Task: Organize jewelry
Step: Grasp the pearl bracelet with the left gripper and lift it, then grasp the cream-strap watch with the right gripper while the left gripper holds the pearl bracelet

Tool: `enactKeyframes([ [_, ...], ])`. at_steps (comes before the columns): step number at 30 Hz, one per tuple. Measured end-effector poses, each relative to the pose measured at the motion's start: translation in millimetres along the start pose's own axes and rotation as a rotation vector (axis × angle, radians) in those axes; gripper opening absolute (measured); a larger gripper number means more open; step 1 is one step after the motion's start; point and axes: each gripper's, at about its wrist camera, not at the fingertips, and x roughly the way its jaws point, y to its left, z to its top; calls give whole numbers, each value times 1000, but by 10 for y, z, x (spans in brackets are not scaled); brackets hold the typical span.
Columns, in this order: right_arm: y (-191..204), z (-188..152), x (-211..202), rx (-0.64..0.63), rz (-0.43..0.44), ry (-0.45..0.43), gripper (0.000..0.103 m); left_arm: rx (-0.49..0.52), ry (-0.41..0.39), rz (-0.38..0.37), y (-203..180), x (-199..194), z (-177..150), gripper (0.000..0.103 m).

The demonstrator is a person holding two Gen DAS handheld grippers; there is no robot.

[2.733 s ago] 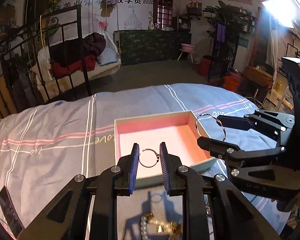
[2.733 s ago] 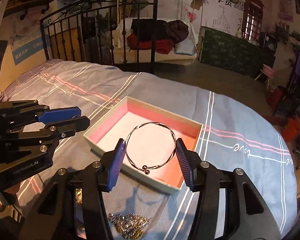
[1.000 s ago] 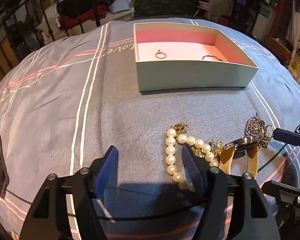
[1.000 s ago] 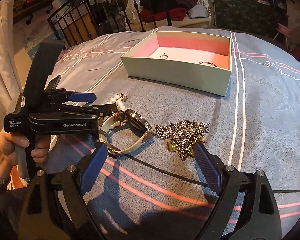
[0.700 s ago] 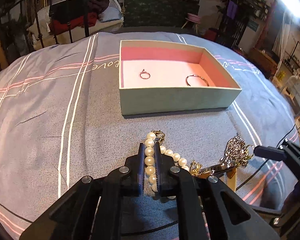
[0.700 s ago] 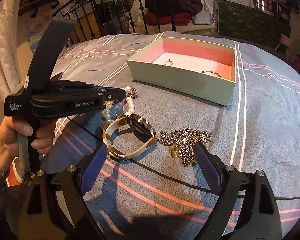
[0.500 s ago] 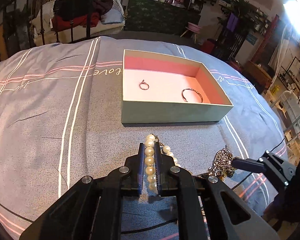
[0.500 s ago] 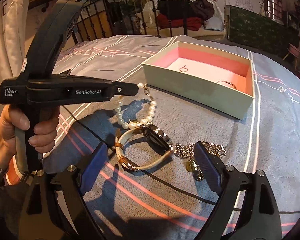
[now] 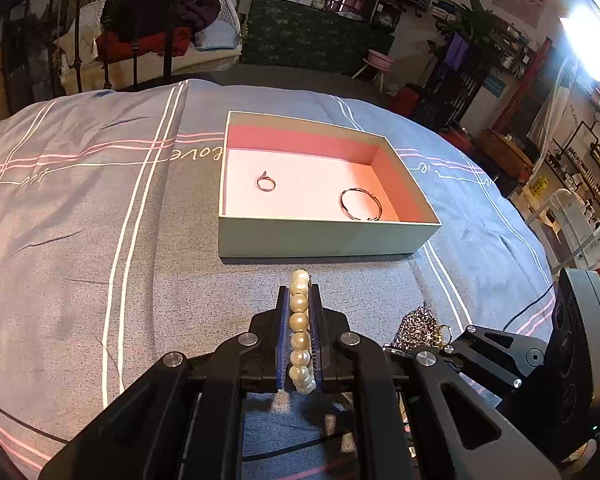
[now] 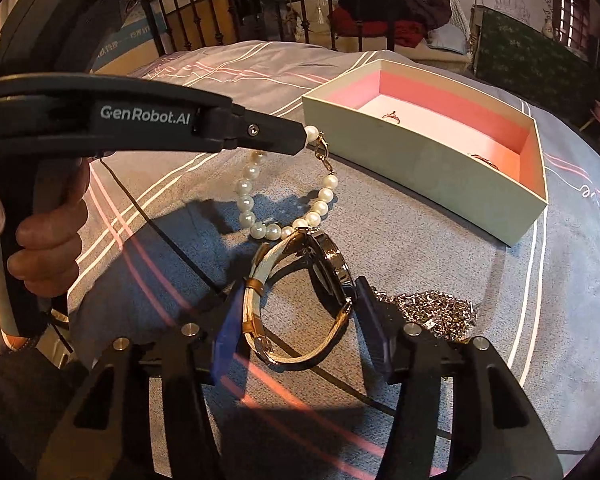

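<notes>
- Pearl bracelet point(image 9: 299, 322) pinched between the pressed-together pads of the left tool point(image 9: 299, 334); beads run in a line along the gap, front end sticking out past the tips.
- Right wrist view: same pearl bracelet point(image 10: 284, 208) hangs in a loop from the left tool point(image 10: 296, 140), gold clasp near the tip, bottom of loop touching the watch point(image 10: 300, 292).
- Watch lies on the bedspread point(image 10: 460, 264), pale strap, dark face tilted on edge, sitting between the fingers of the right tool point(image 10: 300, 340).
- Right tool spread wide, fingers on either side of the watch; cannot tell if they touch it.
- Silver chain point(image 10: 436, 308) heaped just right of the watch, beside the right finger.
- Left wrist view: silver chain point(image 9: 418, 326) partly hidden behind the tools; right tool point(image 9: 480, 344) comes in from the lower right.
- Box point(image 9: 324, 238), open, pink inside, sits on the bedspread point(image 9: 80, 240) beyond the left tool's tips.
- In box: small ring point(image 9: 266, 184) on the left, thin bangle point(image 9: 360, 204) on the right, well apart.
- Hand point(image 10: 44, 240) grips the left tool's handle.
</notes>
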Motion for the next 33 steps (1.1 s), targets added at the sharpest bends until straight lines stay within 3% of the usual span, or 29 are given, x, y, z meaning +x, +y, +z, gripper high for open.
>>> enactKeyframes([
  [11, -249, -10, -119, 112, 22, -43, 44, 19, -31, -23, -93, -102, 73, 9],
  [24, -295, -22, -226, 145, 32, -68, 42, 68, -77, -22, -251, -287, 132, 9],
  [33, -230, 41, -55, 101, -9, -9, 53, 65, -68, -21, -230, -262, 102, 9],
])
